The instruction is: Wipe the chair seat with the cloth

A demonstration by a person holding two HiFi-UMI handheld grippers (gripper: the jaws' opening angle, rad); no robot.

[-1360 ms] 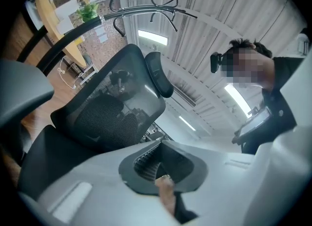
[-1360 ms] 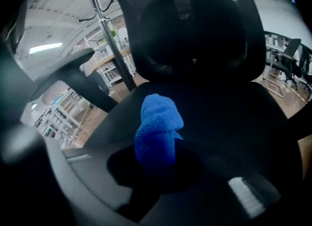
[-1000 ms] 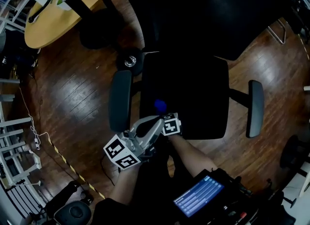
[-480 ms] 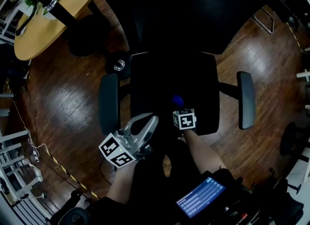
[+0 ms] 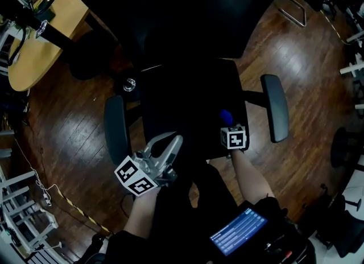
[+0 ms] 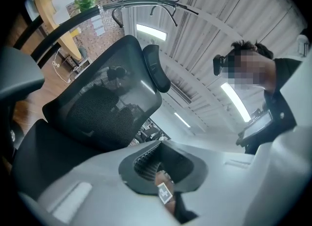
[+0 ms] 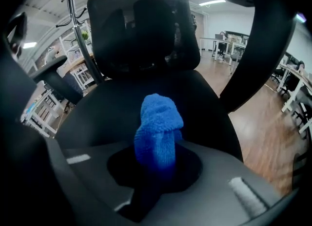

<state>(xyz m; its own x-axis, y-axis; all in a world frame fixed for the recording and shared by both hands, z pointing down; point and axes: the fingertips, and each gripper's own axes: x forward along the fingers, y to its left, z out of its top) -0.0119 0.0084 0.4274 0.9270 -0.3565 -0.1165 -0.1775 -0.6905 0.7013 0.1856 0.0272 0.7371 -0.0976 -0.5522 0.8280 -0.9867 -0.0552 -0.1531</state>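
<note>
The black office chair's seat (image 5: 187, 95) fills the middle of the head view. My right gripper (image 5: 228, 123) hovers over the seat's front right corner, shut on a bunched blue cloth (image 5: 226, 116). In the right gripper view the cloth (image 7: 158, 122) sticks up out of the right gripper (image 7: 158, 148), with the seat (image 7: 112, 113) and the backrest (image 7: 144, 25) beyond it. My left gripper (image 5: 174, 141) is held off the seat's front left edge, shut on nothing. The left gripper (image 6: 157, 144) points up at the mesh backrest (image 6: 107, 103).
Grey armrests stand on the left (image 5: 115, 129) and right (image 5: 274, 106) of the seat. A round wooden table (image 5: 34, 46) is at the far left on the wooden floor (image 5: 68, 126). A coat stand (image 7: 73, 6) rises behind the chair. A lit screen (image 5: 239, 231) hangs at my chest.
My right gripper has carried the blue cloth rightward along the seat's front, from the left part to the right corner. The left gripper has stayed about where it was.
</note>
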